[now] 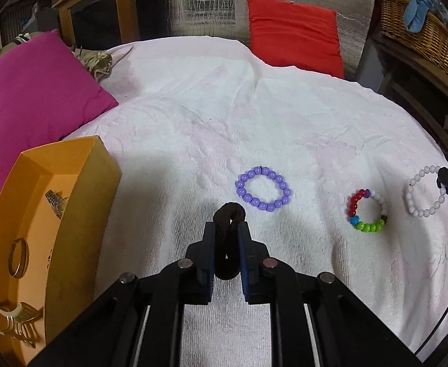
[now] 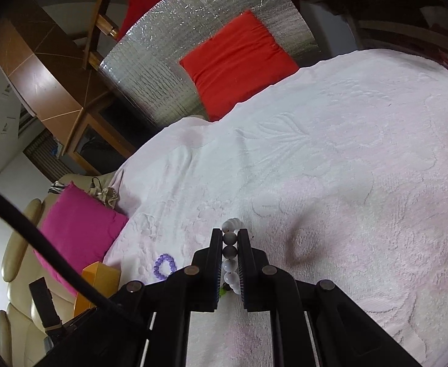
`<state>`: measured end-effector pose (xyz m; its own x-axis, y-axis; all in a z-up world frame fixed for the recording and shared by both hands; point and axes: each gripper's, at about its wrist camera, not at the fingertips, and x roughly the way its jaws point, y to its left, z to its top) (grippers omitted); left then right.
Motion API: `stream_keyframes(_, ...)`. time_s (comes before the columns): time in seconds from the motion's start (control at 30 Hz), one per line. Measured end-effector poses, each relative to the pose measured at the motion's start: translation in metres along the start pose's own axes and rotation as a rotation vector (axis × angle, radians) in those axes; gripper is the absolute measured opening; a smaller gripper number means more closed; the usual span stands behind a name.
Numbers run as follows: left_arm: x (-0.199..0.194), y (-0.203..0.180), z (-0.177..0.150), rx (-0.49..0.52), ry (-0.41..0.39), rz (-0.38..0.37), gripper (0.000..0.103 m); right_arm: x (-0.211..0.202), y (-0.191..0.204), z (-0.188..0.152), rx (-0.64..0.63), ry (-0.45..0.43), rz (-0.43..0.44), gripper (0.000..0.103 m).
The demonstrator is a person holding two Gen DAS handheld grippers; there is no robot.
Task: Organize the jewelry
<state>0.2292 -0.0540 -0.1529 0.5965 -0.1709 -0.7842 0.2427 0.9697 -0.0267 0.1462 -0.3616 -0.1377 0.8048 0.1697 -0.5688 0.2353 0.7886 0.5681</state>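
My left gripper is shut on a black hair tie, held above the white towel. An open orange box stands at the left and holds a gold ring and hair clips. A purple bead bracelet lies just beyond the left gripper. A multicoloured bead bracelet lies to the right. My right gripper is shut on a white bead bracelet, which also shows in the left wrist view at the far right. The purple bracelet and the box show at the lower left of the right wrist view.
A magenta cushion lies at the left and a red cushion at the back, against a silver foil sheet. A wicker basket sits at the back right. The white towel covers the work surface.
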Motion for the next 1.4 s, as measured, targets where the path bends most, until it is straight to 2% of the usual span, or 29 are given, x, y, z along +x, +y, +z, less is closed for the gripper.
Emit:
stream_keyframes(0.3, -0.001, -0.008, -0.001, 0.040, -0.013, 0.037, 0.014, 0.000, 0.015, -0.007, -0.076, -0.005, -0.002, 0.011)
stream_keyframes(0.6, 0.001, -0.005, -0.001, 0.039, -0.005, 0.079, 0.015, 0.002, 0.018, -0.010, -0.083, 0.001, -0.003, 0.011)
stream_keyframes(1.2, 0.011, -0.007, -0.005, 0.045, 0.035, 0.111, 0.015, 0.009, 0.023, -0.015, -0.097, 0.040, -0.012, 0.011)
stream_keyframes(1.4, 0.019, -0.007, -0.008, 0.046, 0.071, 0.104, 0.015, 0.026, 0.005, -0.016, -0.053, 0.124, -0.124, 0.011)
